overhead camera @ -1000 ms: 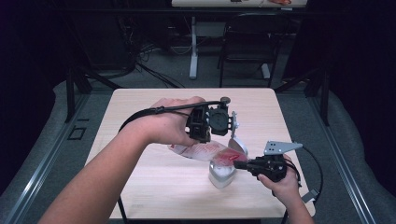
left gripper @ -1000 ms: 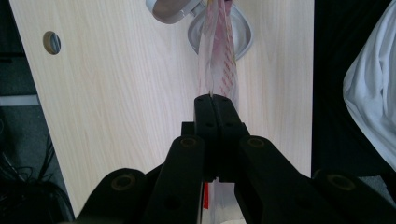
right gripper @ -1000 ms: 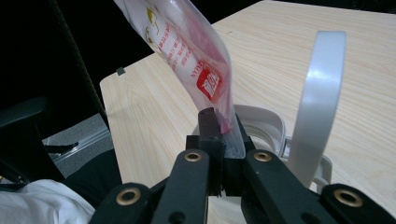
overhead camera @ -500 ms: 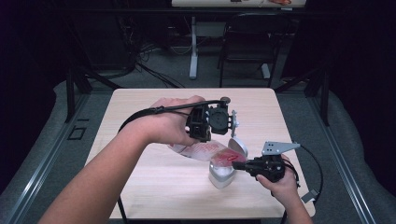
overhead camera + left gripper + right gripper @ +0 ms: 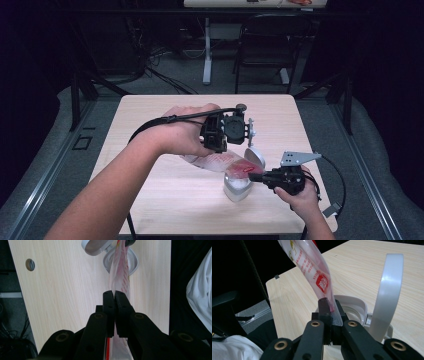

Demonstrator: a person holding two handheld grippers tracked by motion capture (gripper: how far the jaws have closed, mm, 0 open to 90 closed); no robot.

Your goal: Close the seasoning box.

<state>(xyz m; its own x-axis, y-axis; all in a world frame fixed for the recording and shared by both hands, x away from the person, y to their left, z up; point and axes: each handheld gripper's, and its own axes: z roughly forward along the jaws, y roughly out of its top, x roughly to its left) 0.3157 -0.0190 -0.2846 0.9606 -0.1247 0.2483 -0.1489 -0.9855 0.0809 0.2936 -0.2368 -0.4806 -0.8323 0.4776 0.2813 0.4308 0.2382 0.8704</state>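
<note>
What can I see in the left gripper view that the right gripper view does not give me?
The left gripper view looks straight down: a round hole in the table and the left gripper shut on the plastic bag.

The right gripper view looks level: the right gripper shut on the bag's other end, red printing legible, the raised lid edge-on.

Both show the bag, the white container, its lid, the wooden table and white cloth.

Red print is seen on the clear plastic bag (image 5: 312, 262) clamped just above the right tool (image 5: 329, 305). A red square logo with white characters is shown near the pinched end; they cannot be made out. Beside it, slanted red lettering is printed, too blurred to be read.
</note>
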